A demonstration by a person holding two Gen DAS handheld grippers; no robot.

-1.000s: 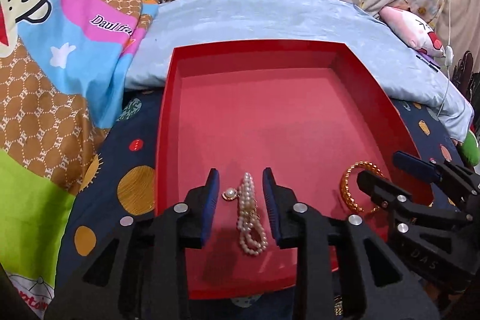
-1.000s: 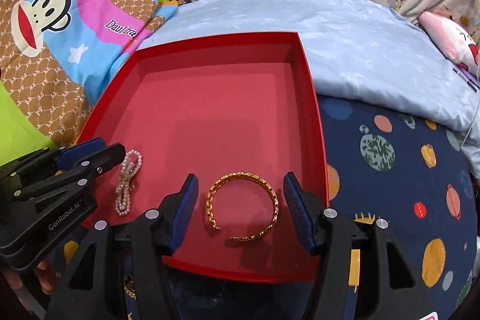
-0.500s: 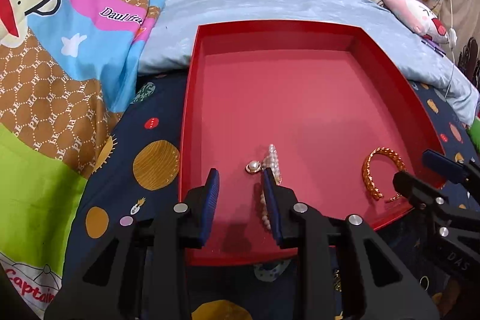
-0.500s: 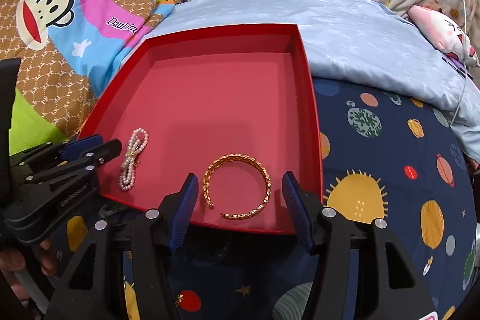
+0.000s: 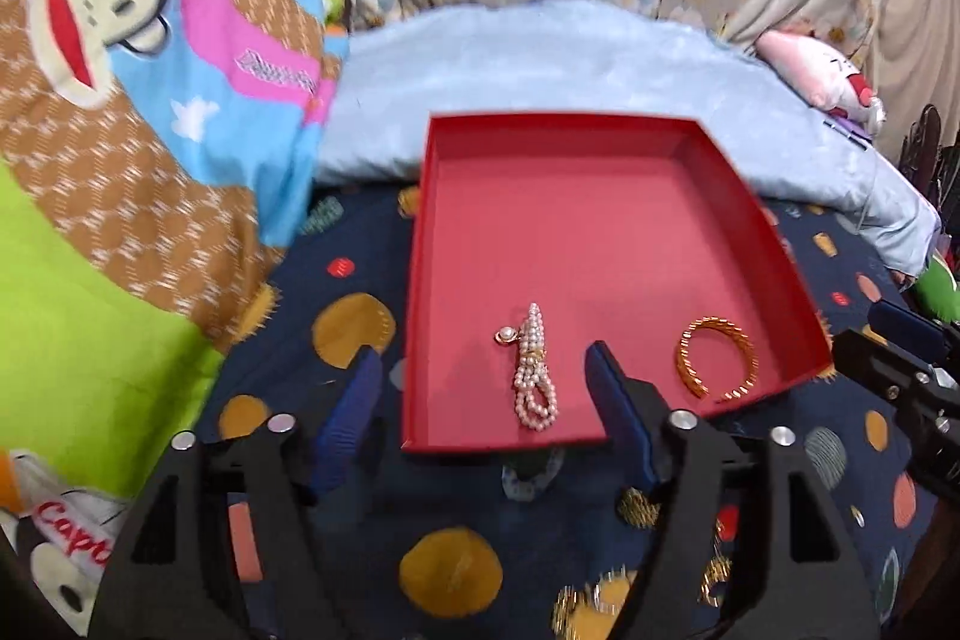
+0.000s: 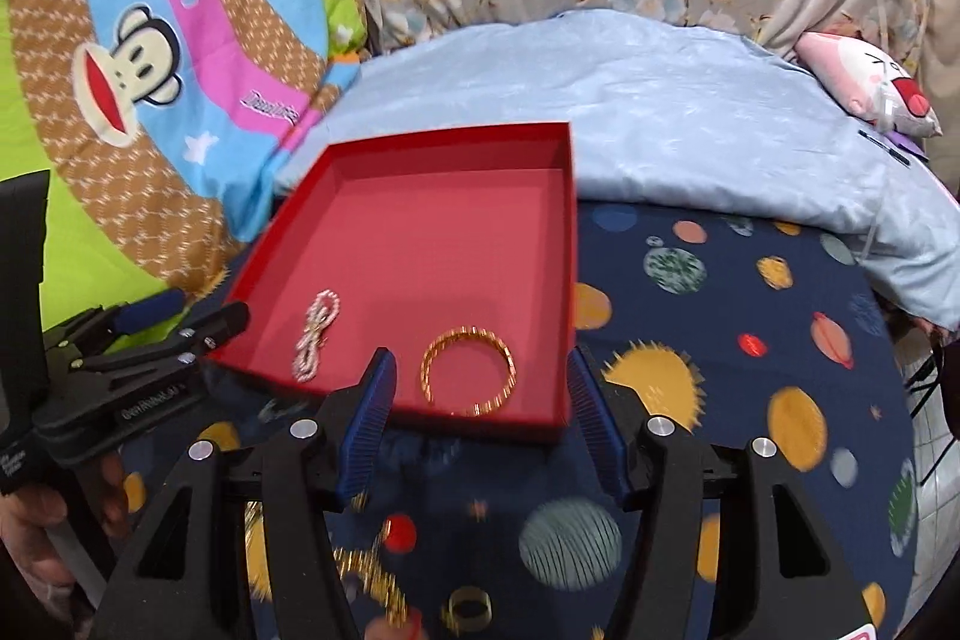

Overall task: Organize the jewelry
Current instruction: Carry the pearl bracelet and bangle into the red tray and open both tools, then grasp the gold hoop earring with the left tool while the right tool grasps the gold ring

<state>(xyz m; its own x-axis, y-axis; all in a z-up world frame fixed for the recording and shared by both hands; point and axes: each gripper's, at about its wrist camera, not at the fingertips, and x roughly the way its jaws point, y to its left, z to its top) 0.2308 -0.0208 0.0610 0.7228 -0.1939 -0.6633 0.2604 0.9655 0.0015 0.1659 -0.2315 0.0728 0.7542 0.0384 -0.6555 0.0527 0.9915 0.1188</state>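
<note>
A red tray (image 5: 418,280) lies on the dark planet-print sheet. In it rest a pearl strand with a small pendant (image 5: 534,376) and, to its right, a gold bangle (image 5: 717,367). My left gripper (image 5: 480,382) hovers over the tray's near edge. Its jaws are opening, and the pearls lie beyond them, untouched. In the right wrist view the pearl strand (image 6: 315,337) and the gold bangle (image 6: 468,370) lie near the front wall of the red tray (image 6: 569,250). My right gripper (image 6: 480,388) is open just short of that wall and holds nothing. The left gripper (image 6: 180,328) shows at the tray's left corner.
Loose gold pieces lie on the sheet below the grippers, among them a chain (image 6: 372,574) and a ring (image 6: 471,607). A light blue pillow (image 5: 570,76) sits behind the tray, a monkey-print blanket (image 5: 120,100) to the left and a pink plush toy (image 6: 870,82) at far right.
Both grippers have drawn back and up from the tray, which now looks smaller. The left jaws have widened. Pearls and bangle stay where they lay in the tray.
</note>
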